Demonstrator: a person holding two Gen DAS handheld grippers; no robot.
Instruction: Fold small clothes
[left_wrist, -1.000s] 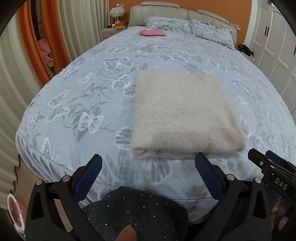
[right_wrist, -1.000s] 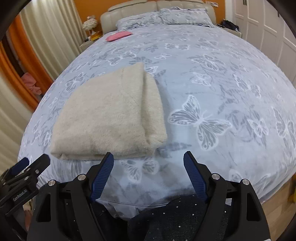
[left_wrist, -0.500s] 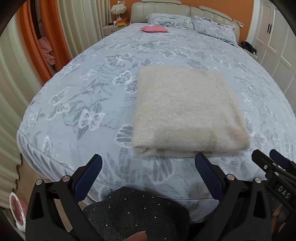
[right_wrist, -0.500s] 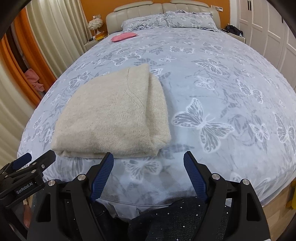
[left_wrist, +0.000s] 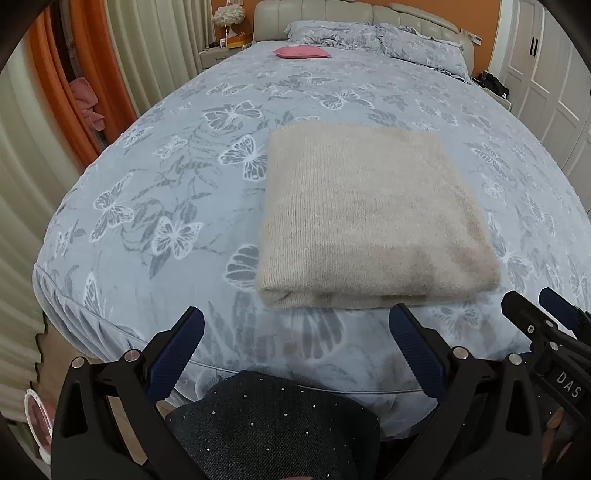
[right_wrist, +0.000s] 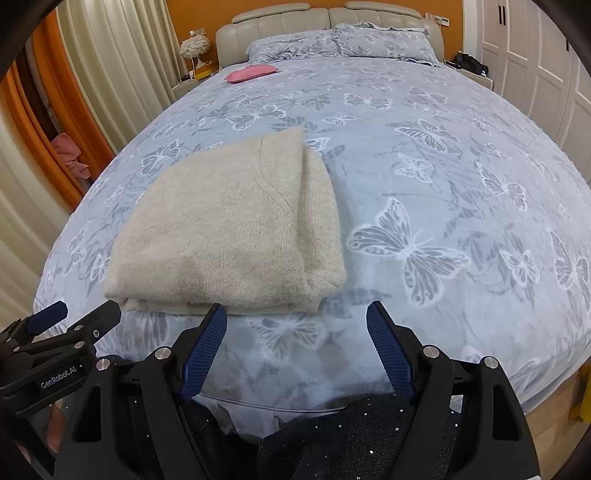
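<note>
A beige knitted sweater (left_wrist: 369, 218) lies folded into a neat rectangle near the foot of the bed; it also shows in the right wrist view (right_wrist: 236, 229). My left gripper (left_wrist: 295, 328) is open and empty, held just short of the sweater's near edge. My right gripper (right_wrist: 297, 325) is open and empty, near the sweater's near right corner. Each gripper shows at the edge of the other's view: the right one (left_wrist: 543, 321) and the left one (right_wrist: 74, 317).
The bed (right_wrist: 443, 184) has a blue-grey butterfly cover. A pink pouch (left_wrist: 303, 51) lies far up by the pillows (right_wrist: 340, 40). Curtains (left_wrist: 48, 110) hang on the left, white wardrobe doors (right_wrist: 546, 55) stand on the right. My dark trouser leg (left_wrist: 273, 424) is below the grippers.
Both grippers have drawn back and risen a little from the sweater, staying open. The sweater has not moved.
</note>
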